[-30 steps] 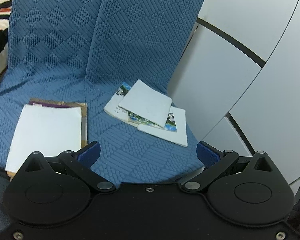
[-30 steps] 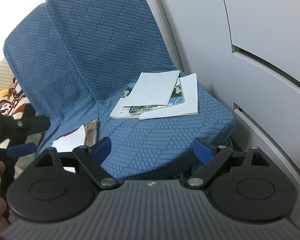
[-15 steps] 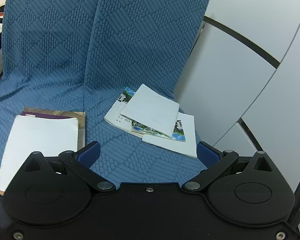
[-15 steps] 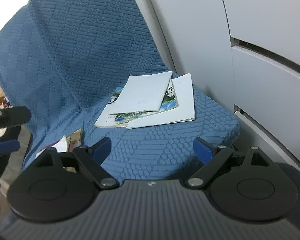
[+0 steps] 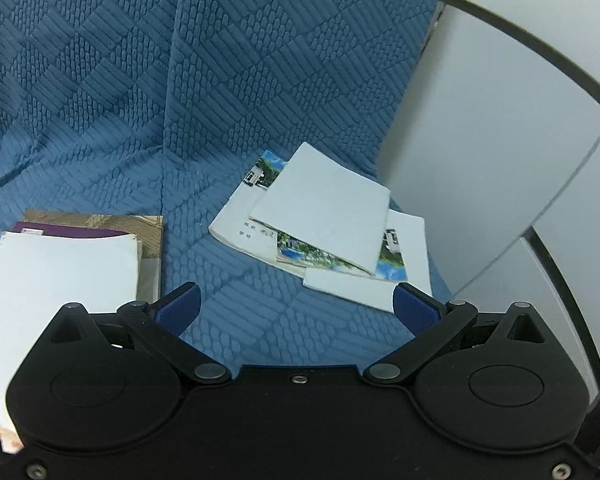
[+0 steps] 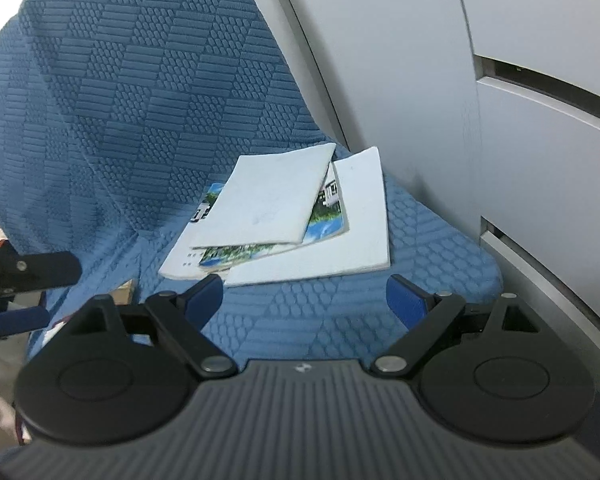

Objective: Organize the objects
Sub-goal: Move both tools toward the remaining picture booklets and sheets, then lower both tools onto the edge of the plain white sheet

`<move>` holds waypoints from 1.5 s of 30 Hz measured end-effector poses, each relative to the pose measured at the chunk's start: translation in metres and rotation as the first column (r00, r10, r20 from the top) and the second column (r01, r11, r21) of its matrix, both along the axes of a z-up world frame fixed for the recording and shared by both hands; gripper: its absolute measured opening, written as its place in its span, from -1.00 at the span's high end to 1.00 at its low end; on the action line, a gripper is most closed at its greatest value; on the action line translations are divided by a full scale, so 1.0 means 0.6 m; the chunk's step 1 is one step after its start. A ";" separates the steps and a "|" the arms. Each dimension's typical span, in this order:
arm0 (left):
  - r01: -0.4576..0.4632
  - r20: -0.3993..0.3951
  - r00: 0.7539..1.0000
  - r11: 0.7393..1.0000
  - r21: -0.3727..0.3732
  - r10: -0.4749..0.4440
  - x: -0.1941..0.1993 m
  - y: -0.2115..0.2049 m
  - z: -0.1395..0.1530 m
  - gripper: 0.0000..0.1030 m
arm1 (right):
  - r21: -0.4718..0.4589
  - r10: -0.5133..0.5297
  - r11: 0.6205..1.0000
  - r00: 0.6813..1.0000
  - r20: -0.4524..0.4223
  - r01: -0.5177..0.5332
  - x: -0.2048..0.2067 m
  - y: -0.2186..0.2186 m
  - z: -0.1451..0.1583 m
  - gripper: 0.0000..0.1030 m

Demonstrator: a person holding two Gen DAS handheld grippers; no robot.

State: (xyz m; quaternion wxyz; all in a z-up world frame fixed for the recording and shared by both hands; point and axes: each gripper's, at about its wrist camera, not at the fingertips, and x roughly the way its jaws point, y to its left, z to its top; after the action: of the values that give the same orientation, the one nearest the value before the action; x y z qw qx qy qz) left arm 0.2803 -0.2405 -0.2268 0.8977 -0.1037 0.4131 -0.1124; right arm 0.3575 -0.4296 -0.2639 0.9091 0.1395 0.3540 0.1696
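Note:
A loose, fanned pile of thin booklets (image 5: pixel 324 220) (image 6: pixel 280 212) lies on the right part of a blue quilted seat (image 5: pixel 228 312); a plain white booklet is on top, picture covers show beneath. At the left, a squared stack of books (image 5: pixel 60 276) has a white cover on top and purple and tan covers under it. My left gripper (image 5: pixel 296 308) is open above the seat between the two piles, holding nothing. My right gripper (image 6: pixel 304 298) is open just short of the fanned pile's near edge, holding nothing. The left gripper's fingers (image 6: pixel 40 268) show at the left edge of the right wrist view.
The blue quilted backrest (image 5: pixel 180 60) rises behind the booklets. White curved panels with dark seams (image 5: pixel 500 140) (image 6: pixel 520 120) stand close on the right of the seat. Bare seat fabric lies between the two piles.
Both grippers have moved forward and lower toward the seat, so the booklets look larger and nearer. The jaws stayed open. Nothing on the seat has shifted.

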 end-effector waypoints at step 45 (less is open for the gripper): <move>0.110 -0.103 0.989 0.993 0.047 -0.105 0.331 -0.066 -0.204 -0.23 | -0.115 0.106 0.987 0.994 -0.039 -0.110 0.207 0.144 -0.066 0.16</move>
State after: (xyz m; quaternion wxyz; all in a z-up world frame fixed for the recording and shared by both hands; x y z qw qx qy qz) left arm 0.4792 -0.2799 -0.3491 0.8709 -0.0631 0.4656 -0.1442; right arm 0.4815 -0.3435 -0.3033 0.8993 0.0693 0.3850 0.1953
